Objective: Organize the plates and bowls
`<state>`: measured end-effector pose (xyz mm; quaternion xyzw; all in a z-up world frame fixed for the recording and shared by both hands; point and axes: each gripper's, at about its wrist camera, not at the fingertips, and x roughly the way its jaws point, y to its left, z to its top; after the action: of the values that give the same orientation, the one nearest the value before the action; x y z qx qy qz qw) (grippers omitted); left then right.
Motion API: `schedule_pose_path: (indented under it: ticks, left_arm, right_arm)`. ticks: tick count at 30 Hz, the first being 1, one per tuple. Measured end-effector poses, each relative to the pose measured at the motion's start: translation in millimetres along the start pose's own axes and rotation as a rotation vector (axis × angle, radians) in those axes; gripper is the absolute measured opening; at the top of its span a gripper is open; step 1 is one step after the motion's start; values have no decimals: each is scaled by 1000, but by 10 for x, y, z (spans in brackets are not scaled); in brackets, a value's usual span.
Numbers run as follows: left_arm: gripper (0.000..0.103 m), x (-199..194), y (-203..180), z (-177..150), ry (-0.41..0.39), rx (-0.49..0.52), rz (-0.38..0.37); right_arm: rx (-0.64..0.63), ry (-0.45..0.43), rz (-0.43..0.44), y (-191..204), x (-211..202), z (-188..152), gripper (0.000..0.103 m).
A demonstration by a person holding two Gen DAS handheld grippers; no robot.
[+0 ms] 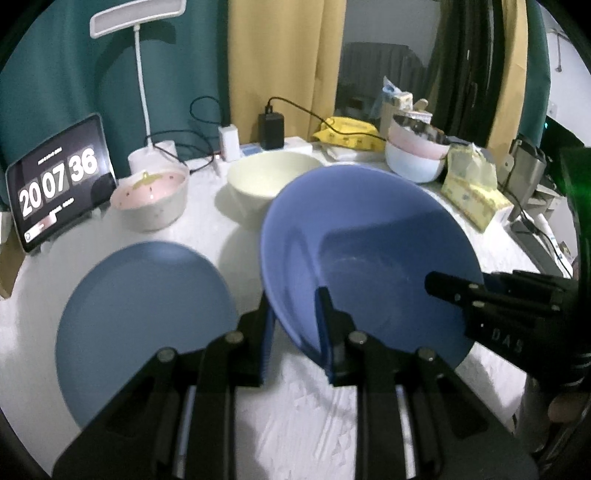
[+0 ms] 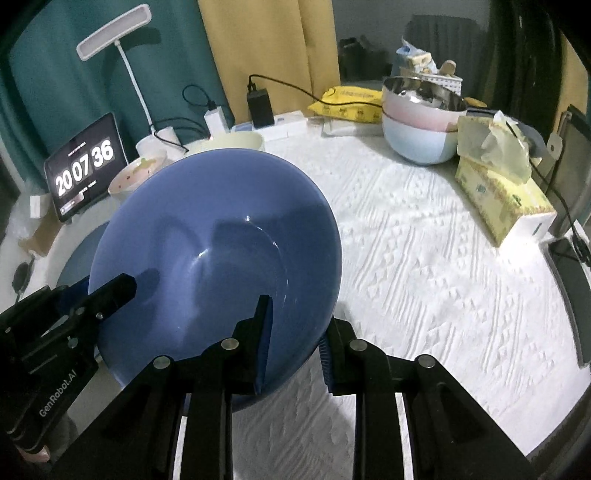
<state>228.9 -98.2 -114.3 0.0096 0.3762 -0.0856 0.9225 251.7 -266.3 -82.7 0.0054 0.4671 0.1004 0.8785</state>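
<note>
A large blue bowl (image 1: 369, 236) is held tilted above the white tablecloth by both grippers. My left gripper (image 1: 295, 321) is shut on its left rim, one finger inside, one outside. My right gripper (image 2: 295, 332) is shut on its right rim (image 2: 317, 295) the same way, and shows as a black tool in the left wrist view (image 1: 480, 302). A flat blue plate (image 1: 144, 325) lies on the table to the left, below the bowl. A pink patterned bowl (image 1: 151, 195) and a cream bowl (image 1: 269, 184) stand behind it.
A stack of pink and pale blue bowls with a steel one on top (image 2: 421, 122) stands at the back right. A tissue box (image 2: 502, 195), a tablet clock (image 1: 59, 181), a desk lamp (image 1: 136, 22), chargers and cables line the table's far edge.
</note>
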Motion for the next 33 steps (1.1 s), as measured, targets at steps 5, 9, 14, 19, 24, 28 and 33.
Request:
schedule_pose_path:
  ticks: [5,9,14,19,24,28,33]
  left_arm:
    - [22,-29,-4,-43,14,5,-1]
    - [22,-85,-20,-57,15,11,-16]
    - [25,-91,-4,-97,37,0,-38]
    - [25,-116,24,-104,52,-7,-51]
    - [29,-201,69,-58,36,-8,-50]
    - [30,-275,113,-8,9,-8,-34]
    - [32,-417,149,100,-44,1,-23]
  right_arm:
    - [6,9,3,23,-21,-31,30]
    - [13,15,9,36,-53,-29,35]
    - [12,29,13,39,-88,-17,36]
    - [2,4,-2,23,-125,17,52]
    - [4,-24,-16,-10,-208,98,52]
    - [0,-48,-27,-34,-274,181,52]
    - [-13,-71,-30,-33,-333,286,52]
